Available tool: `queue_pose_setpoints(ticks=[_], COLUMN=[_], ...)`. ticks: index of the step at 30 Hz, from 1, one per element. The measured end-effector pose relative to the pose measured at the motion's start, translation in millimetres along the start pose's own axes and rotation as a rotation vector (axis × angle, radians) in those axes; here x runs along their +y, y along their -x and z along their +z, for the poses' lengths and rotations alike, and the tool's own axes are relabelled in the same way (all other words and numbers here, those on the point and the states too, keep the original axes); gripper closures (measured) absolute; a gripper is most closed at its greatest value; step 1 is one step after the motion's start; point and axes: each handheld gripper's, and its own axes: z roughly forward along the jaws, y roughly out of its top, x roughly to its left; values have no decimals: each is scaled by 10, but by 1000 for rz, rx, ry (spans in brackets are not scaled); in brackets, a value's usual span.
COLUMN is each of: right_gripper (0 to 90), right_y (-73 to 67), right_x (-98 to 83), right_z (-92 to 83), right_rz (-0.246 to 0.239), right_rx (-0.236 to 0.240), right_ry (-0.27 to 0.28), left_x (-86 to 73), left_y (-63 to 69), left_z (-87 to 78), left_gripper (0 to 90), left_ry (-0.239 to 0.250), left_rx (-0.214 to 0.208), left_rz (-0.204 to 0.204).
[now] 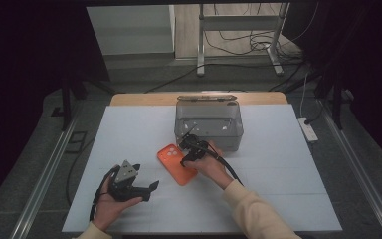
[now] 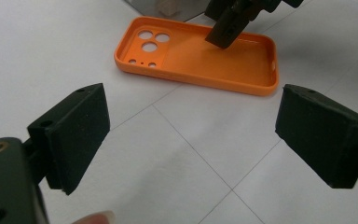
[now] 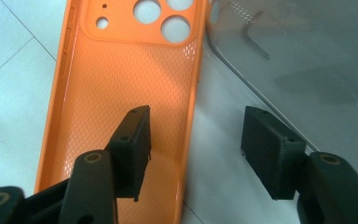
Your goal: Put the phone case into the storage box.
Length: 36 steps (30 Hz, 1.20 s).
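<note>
Straddling the orange phone case's [image 3: 121, 79] long edge beside the clear box [image 1: 209, 124], the right gripper [image 3: 193, 144] stood half-open, gripping nothing; light, bendy silicone, best pinched there.

Setting: laboratory recording bay. White-covered worktop [image 1: 258, 199] with wooden far edge; dark curtains flanking it on both sides; metal floor rails alongside; beyond it, a metal stand [image 1: 238, 40] among loose cables; a power strip [image 1: 308, 130] right of the worktop.
</note>
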Motion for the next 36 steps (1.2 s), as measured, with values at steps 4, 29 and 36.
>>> queue_pose_setpoints(ticks=[4, 29, 36], right_gripper=[473, 687, 734], right_y=[10, 4, -2], right_x=[-1, -16, -13], right_z=[-4, -32, -37], right_rz=[3, 31, 31], right_rx=[8, 52, 43], right_ry=[-2, -25, -26], left_x=[-1, 0, -1], left_y=[1, 4, 5], left_z=[3, 1, 0], left_gripper=[99, 99, 100], left_ry=[-1, 2, 2], left_rx=[0, 0, -2], left_rz=[1, 1, 4])
